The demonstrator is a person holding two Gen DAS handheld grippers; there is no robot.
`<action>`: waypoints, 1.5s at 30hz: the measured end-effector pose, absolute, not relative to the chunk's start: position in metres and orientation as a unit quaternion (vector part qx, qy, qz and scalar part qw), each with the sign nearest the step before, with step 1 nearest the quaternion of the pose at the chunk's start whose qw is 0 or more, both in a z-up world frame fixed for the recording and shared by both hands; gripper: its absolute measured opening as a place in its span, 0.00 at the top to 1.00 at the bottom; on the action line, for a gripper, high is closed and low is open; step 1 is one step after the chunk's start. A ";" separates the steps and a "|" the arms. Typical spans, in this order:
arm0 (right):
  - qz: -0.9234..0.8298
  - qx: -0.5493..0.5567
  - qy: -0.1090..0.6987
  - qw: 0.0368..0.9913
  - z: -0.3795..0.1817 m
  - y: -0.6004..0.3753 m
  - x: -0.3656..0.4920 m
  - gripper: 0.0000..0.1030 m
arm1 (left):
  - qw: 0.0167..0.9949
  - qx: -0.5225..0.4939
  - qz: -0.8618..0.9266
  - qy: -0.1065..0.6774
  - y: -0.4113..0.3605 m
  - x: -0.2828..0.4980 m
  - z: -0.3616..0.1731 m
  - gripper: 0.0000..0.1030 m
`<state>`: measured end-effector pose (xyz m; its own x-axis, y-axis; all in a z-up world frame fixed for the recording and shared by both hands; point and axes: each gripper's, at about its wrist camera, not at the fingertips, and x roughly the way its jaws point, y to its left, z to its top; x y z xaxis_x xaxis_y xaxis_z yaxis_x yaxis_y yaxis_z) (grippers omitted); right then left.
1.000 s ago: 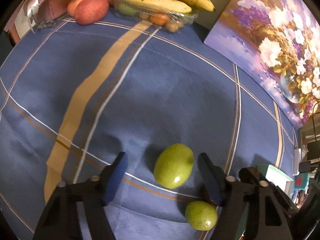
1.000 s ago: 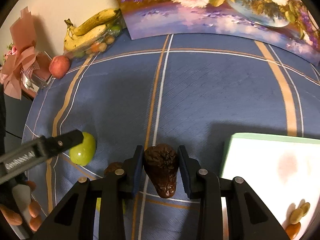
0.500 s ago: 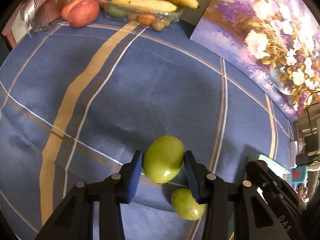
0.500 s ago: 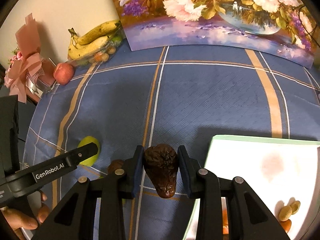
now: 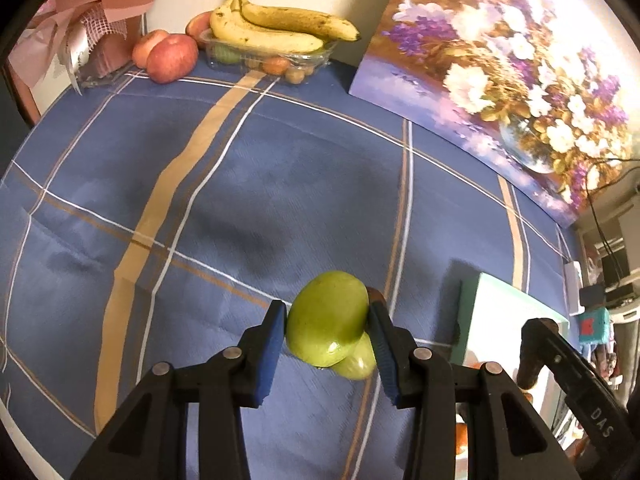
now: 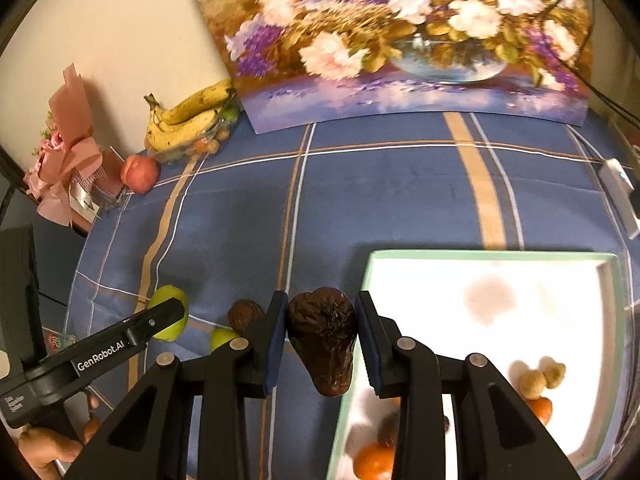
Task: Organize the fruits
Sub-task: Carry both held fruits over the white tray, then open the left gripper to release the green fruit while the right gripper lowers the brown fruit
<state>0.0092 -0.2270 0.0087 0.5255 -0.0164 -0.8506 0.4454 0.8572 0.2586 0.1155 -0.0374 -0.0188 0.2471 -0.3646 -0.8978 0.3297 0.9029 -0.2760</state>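
Observation:
My left gripper (image 5: 328, 332) is shut on a green fruit (image 5: 326, 322) and holds it above the blue checked cloth. A second green fruit (image 5: 357, 358) lies on the cloth just below it. My right gripper (image 6: 322, 334) is shut on a dark brown wrinkled fruit (image 6: 323, 338), held over the left edge of the white tray with a mint rim (image 6: 480, 256). In the right wrist view the left gripper (image 6: 160, 316) shows with its green fruit (image 6: 170, 312); another brown fruit (image 6: 244, 314) and the small green fruit (image 6: 222, 338) lie on the cloth.
The tray holds oranges (image 6: 372, 462) and small tan fruits (image 6: 534, 382). At the back stand a clear box with bananas (image 5: 276, 32), red apples (image 5: 170, 58), a pink gift bouquet (image 5: 80, 28) and a flower painting (image 5: 508, 64). A white charger (image 6: 618, 178) lies at the right.
My left gripper closed on the green fruit and lifted it off the cloth. My right gripper carried the brown fruit up and right, over the tray's edge.

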 end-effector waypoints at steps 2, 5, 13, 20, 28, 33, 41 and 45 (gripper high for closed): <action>-0.141 0.235 0.462 0.843 0.014 -0.229 -0.005 0.65 | 0.791 -0.011 -0.224 0.569 -0.038 0.107 -0.015 0.57; -0.148 0.248 0.457 0.842 0.017 -0.234 -0.027 0.65 | 0.795 0.000 -0.228 0.561 -0.041 0.093 -0.009 0.57; -0.177 0.264 0.454 0.832 0.024 -0.247 -0.066 0.65 | 0.793 0.025 -0.258 0.552 -0.059 0.056 -0.001 0.57; -0.198 0.258 0.454 0.829 0.027 -0.253 -0.094 0.65 | 0.785 0.067 -0.302 0.537 -0.089 0.015 0.006 0.57; -0.231 0.252 0.459 0.820 0.023 -0.267 -0.123 0.65 | 0.759 0.109 -0.346 0.541 -0.120 -0.022 -0.004 0.57; -0.251 0.256 0.465 0.810 0.018 -0.280 -0.142 0.65 | 0.739 0.140 -0.361 0.551 -0.138 -0.041 -0.015 0.57; -0.265 0.269 0.479 0.793 0.004 -0.295 -0.159 0.65 | 0.713 0.173 -0.373 0.568 -0.159 -0.064 -0.033 0.57; -0.268 0.274 0.492 0.782 -0.006 -0.299 -0.161 0.65 | 0.703 0.177 -0.380 0.574 -0.163 -0.070 -0.037 0.57</action>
